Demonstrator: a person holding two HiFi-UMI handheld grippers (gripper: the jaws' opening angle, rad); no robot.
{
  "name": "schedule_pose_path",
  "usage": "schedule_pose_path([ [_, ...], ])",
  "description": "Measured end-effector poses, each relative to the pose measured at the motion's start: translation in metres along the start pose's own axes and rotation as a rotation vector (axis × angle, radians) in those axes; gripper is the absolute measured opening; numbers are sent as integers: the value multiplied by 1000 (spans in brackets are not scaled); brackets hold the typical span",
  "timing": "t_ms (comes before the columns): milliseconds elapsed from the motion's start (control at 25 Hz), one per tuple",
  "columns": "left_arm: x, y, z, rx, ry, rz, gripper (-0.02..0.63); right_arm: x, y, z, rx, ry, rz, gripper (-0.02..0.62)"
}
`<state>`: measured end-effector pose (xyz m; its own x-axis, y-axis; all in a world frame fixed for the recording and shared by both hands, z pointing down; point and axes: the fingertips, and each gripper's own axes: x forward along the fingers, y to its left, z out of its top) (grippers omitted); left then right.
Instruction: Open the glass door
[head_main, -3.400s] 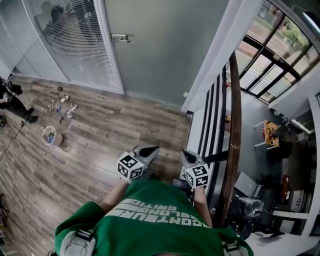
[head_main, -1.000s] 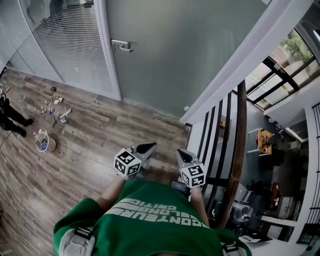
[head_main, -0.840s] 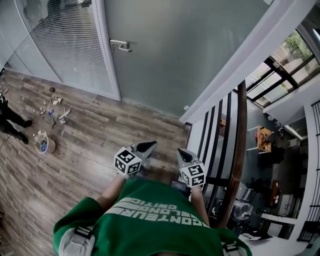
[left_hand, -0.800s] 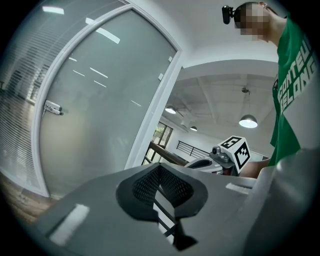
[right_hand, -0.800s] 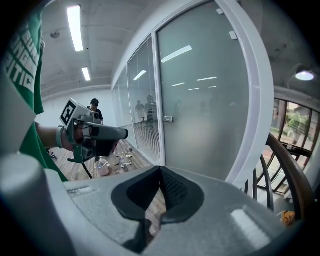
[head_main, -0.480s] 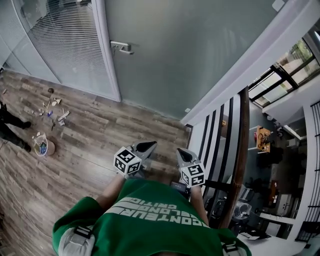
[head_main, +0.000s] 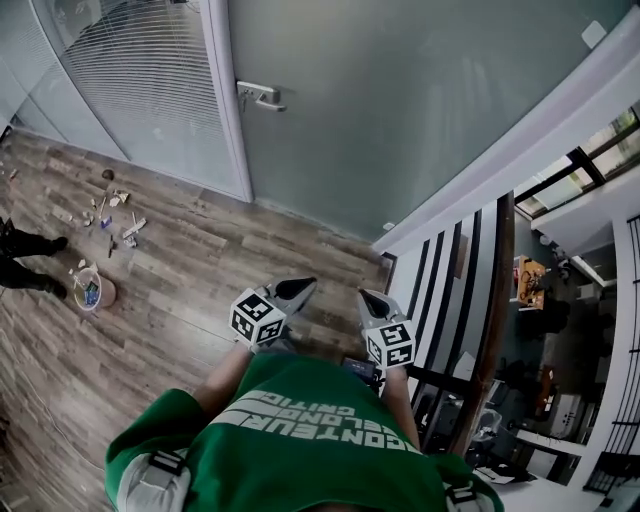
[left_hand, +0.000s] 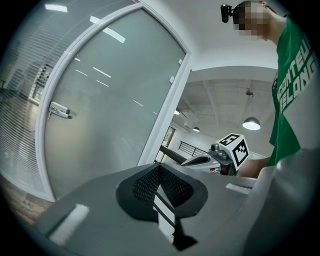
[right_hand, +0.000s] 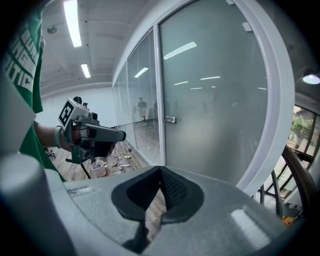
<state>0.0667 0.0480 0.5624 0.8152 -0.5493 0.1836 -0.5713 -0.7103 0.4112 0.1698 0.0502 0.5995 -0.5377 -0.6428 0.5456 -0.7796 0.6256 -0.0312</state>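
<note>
Both forearms reach forward, side by side, the left gripper (head_main: 300, 288) and the right gripper (head_main: 371, 297) aimed at the glass door (head_main: 400, 120), well apart from it. Both pairs of fingers (left_hand: 142, 185) are pressed together, empty. The handle (head_main: 262, 95) sits at the door's left edge. The shirt (head_main: 300, 440) print is upside down and unclear.

Frosted matt glass door (head_main: 400, 110), shiny metal handle (head_main: 262, 95), grained wood floor (head_main: 180, 300).

Small bucket (head_main: 92, 293) near scattered bits (head_main: 118, 213) on wood floor (head_main: 190, 285); railing (head_main: 489, 330) right
</note>
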Motion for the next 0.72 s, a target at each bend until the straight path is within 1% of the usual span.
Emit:
schedule_pose_path([
  [160,-9,19,6,7,-4,19,17,17,5,15,6,-15,22,-8],
  [400,-33,43,7,-11,-31,84,17,41,21,27,-35,-13,68,-8],
  [720,-48,60,6,-29,-48,160,17,66,22,35,-56,-12,128,-8],
])
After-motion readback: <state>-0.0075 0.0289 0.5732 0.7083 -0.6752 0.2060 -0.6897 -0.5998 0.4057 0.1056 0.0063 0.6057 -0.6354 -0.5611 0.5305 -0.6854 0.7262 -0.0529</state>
